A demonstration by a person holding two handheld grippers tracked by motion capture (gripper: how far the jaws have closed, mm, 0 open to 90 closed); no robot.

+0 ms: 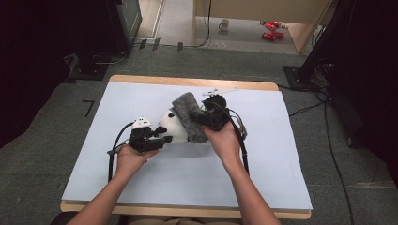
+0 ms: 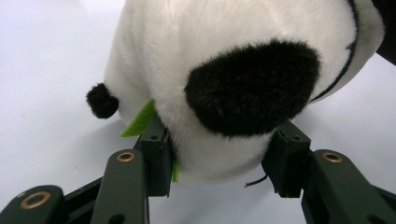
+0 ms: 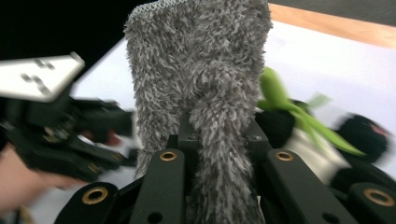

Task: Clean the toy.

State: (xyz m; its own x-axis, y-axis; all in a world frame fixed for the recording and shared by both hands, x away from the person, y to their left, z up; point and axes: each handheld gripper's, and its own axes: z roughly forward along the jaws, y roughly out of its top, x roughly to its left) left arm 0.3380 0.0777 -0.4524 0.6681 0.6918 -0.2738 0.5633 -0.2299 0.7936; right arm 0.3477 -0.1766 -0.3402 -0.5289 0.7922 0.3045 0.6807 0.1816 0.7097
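Observation:
A white and black panda plush (image 1: 172, 127) lies near the middle of the pale mat (image 1: 141, 178). My left gripper (image 1: 161, 138) comes at it from the left. In the left gripper view my left gripper (image 2: 222, 161) is shut on the plush's white body (image 2: 187, 56), both pads pressing in just below a black patch (image 2: 252, 88). A green felt bit (image 2: 140, 120) sticks out by the left pad. My right gripper (image 1: 201, 119) holds a grey fuzzy cloth (image 1: 187, 110) against the plush's far right side. Its jaws pinch a fold of that grey fuzzy cloth (image 3: 201, 70) in my right gripper (image 3: 219, 135).
The mat covers a wooden table (image 1: 187, 82) whose edge shows at the back. Beyond it on the floor stand a mug (image 1: 224, 24) and red cans (image 1: 271, 29). Cables (image 1: 328, 140) run along the right side, and black stands flank both back corners.

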